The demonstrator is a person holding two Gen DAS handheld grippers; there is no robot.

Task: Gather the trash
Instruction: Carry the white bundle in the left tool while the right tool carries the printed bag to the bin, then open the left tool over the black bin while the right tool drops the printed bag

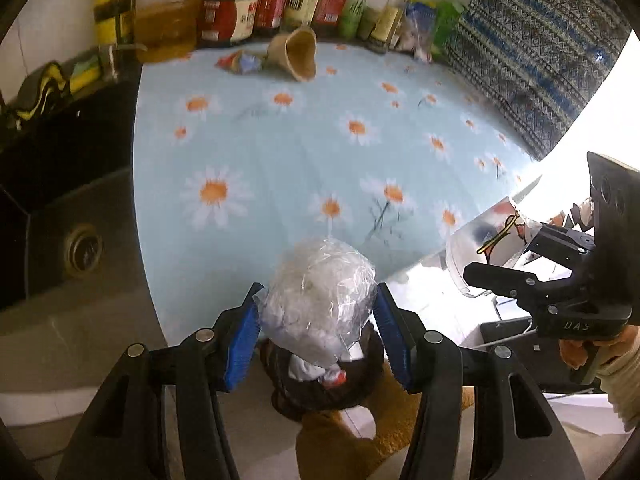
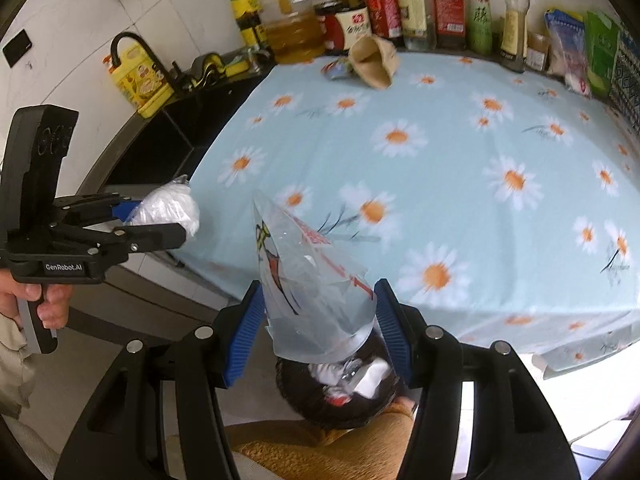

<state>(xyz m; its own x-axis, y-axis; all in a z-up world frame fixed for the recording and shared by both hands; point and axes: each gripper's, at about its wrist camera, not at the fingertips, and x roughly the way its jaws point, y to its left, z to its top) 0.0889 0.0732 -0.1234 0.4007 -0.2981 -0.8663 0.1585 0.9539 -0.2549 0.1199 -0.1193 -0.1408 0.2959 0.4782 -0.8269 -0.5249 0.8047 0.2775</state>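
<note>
A: Left gripper (image 1: 320, 316) is pinched on a crumpled clear wad (image 1: 320, 300); right gripper (image 2: 320, 320) is closed part-way on a printed wrapper (image 2: 308, 280). Both hang past the table edge (image 2: 400, 312), above the dark bin (image 2: 344, 392).

B: Risks?

A: Light film may cling to the pads or drift onto the mat (image 2: 320, 448) when released. The bin looks nearly full. A paper cup (image 2: 374, 62) and snack wrapper (image 2: 336, 69) lie at the table's back.
</note>
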